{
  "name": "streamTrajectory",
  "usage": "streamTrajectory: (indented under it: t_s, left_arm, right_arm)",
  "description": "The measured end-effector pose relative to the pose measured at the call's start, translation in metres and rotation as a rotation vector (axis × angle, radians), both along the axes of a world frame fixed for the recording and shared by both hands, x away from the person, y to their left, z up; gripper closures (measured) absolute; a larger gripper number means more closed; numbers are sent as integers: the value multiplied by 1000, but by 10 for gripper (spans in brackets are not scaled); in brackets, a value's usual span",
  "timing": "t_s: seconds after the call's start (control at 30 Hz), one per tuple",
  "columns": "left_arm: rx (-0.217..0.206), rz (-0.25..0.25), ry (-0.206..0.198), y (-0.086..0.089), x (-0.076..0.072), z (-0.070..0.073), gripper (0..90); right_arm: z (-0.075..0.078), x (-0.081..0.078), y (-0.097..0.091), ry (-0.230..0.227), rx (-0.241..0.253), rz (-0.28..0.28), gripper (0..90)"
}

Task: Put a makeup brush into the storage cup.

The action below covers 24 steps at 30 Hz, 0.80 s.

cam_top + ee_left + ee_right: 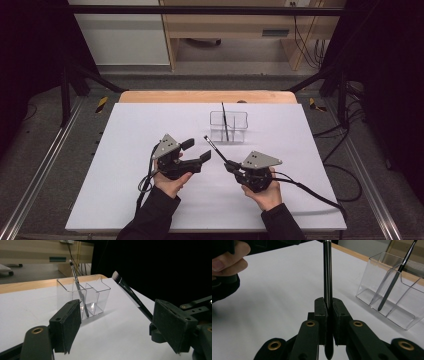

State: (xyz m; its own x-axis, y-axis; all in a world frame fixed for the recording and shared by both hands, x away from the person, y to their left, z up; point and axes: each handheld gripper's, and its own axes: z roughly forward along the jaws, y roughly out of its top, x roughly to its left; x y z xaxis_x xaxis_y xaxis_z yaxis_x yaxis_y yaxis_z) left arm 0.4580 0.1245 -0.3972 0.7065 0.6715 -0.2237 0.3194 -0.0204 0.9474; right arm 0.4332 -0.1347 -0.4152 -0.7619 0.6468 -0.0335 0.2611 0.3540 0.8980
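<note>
No writing or label can be read on anything here. A clear plastic organizer (228,127) with several compartments stands on the white tabletop (130,150) toward its far edge, a little right of the middle. One slim brush (224,121) leans inside it, handle end down in a middle compartment and its small pale tip rising above the rim; the other compartments look bare.

The right gripper (231,166) has its jaws pressed together on the black handle of a makeup brush (216,148), which slants up and away toward the organizer. Its white bristle tip (115,275) is in the air, near the organizer but not touching it.

The left gripper (196,151) hovers over the tabletop near the middle, just left of the held brush, its jaws apart with nothing between them.
</note>
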Motion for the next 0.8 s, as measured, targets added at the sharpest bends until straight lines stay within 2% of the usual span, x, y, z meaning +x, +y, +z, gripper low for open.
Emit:
streamTrajectory:
  t_s: [0.47,0.67,0.8]
  left_arm:
    - [-69,-7,20,-14,4,-6,260]
    - [-83,-22,30,-19,4,-8,319]
    - [-107,-40,46,-21,5,-10,373]
  right_arm:
    - [0,-1,0,-4,9,2,842]
    - [0,-1,1,-3,19,2,843]
    - [0,-1,1,-7,24,1,843]
